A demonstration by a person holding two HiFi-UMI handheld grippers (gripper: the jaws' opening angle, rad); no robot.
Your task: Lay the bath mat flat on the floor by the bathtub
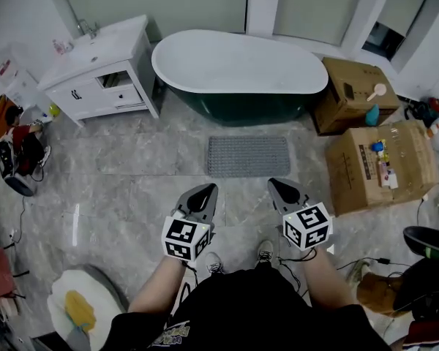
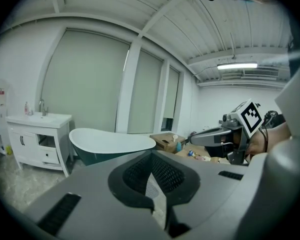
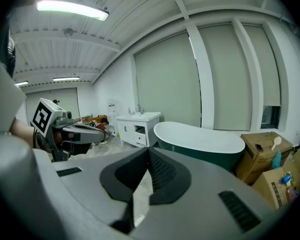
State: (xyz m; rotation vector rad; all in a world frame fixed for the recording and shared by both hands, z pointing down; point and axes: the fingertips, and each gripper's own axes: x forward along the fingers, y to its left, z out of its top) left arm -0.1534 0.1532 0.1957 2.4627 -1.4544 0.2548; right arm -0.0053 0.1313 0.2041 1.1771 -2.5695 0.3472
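The grey, nubby-textured rectangular bath mat [image 1: 248, 156] lies spread out at the centre of the head view. It rests on the grey marble-look tile floor [image 1: 124, 196], just below the dark green freestanding bathtub with a white rim [image 1: 238, 68] and parallel to its long side. It looks flat, with no visible folds or turned corners, so the laying seems done or close to it.

Judging by its look, the mat is light, soft and limp. It would sag if lifted by one point and could slide on the glossy tile. Any straightening would best be done by pinching the two near corners of the lower long edge.

Below the mat, the left gripper [image 1: 203, 194] and right gripper [image 1: 282, 189] hover side by side, apart from it. Each has its jaws pressed together on nothing.

A white vanity cabinet with a sink [image 1: 102, 68] stands at upper left. Brown cardboard boxes [image 1: 380, 163] stand at the right.
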